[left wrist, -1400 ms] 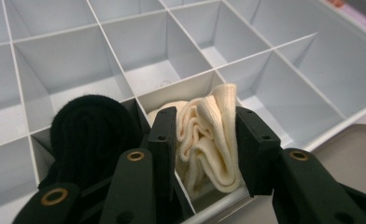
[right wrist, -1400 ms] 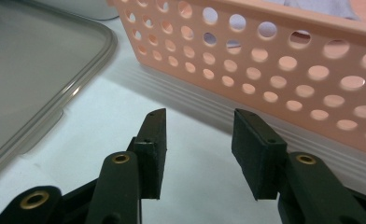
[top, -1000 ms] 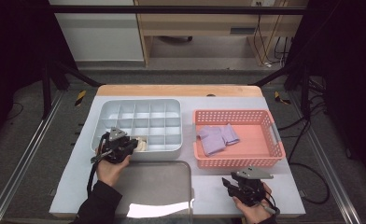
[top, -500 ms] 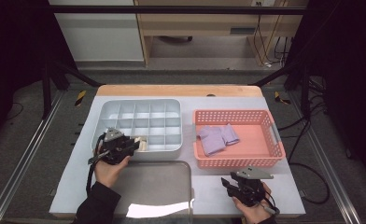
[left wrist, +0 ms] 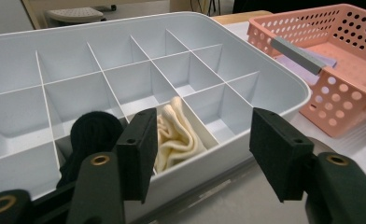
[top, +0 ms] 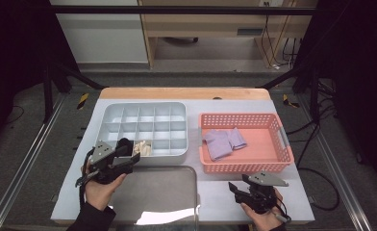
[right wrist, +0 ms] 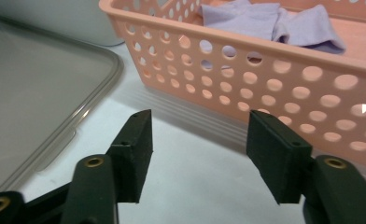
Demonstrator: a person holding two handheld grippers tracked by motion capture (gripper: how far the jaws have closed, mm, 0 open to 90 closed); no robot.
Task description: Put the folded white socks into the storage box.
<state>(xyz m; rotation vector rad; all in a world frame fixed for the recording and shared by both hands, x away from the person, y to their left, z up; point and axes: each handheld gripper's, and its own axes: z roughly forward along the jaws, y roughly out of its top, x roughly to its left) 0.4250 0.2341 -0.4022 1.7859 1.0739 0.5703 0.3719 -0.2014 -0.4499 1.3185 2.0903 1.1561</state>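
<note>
Where the table's near edge meets the person's hands, two black two-jaw grippers are held low. Right gripper (top: 234, 186): jaws spread wide, nothing between them, hovering over bare white tabletop (top: 215, 195) just in front of the pink perforated plastic basket (top: 278, 125). From the right gripper view the basket's near wall sits close beyond the jaw tips, not touching. Left gripper (top: 133, 156): jaws also wide apart, empty, tips at the near rim of the pale grey divided plastic organiser tray (top: 143, 107).

Between the two hands lies a flat translucent grey plastic lid (top: 162, 192) with rounded corners, resting on the table, its far edge just beside the tray.

Near row of the tray, seen from the left gripper view: a rolled black sock (left wrist: 95, 133) fills one compartment; in the compartment next to it, a folded cream-coloured sock (left wrist: 174, 135) sits, bunched, leaning on the divider. Left jaw partly overlaps both in that view; contact cannot be told. Remaining compartments in view hold nothing.

Farther right, inside the basket toward its left end: crumpled lavender socks (top: 223, 141), lying on the basket floor, well apart from both grippers.

Beyond tray and basket, a bare wooden strip (top: 177, 93) runs along the table's far edge.
</note>
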